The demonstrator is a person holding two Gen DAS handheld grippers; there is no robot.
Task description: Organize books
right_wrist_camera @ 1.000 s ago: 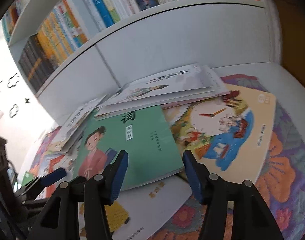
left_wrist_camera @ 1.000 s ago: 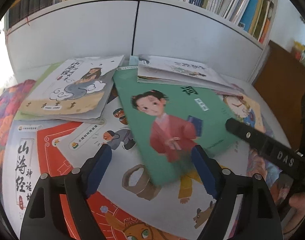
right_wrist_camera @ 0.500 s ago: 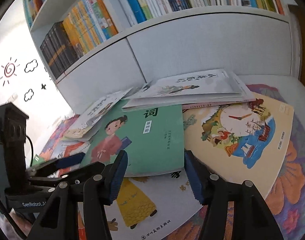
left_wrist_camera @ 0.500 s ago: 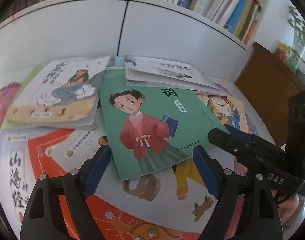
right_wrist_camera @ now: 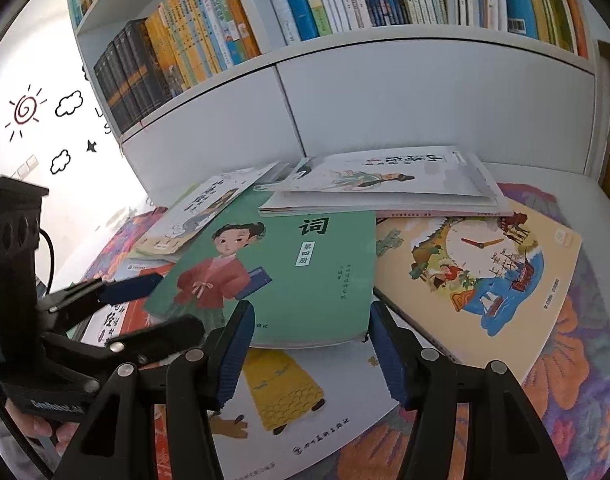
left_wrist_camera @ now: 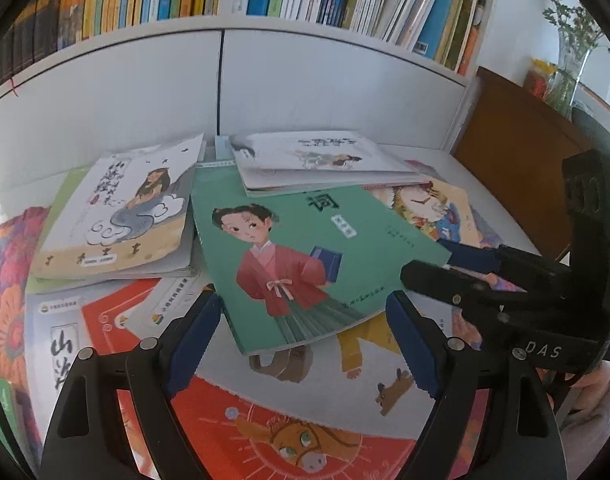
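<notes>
Both grippers have drawn back from the scattered picture books over the last second. The green book with the red-robed girl, blurred a second ago, now lies sharp and still on top of the pile, near the table's front edge. Its far corner is tucked under the white book by the bookcase.

The left gripper hangs released, straddling the green book's near corner. The right gripper is likewise spread wide at its near edge, holding nothing. Likely the book has just been nudged and squared, and a proper grasp comes next.
</notes>
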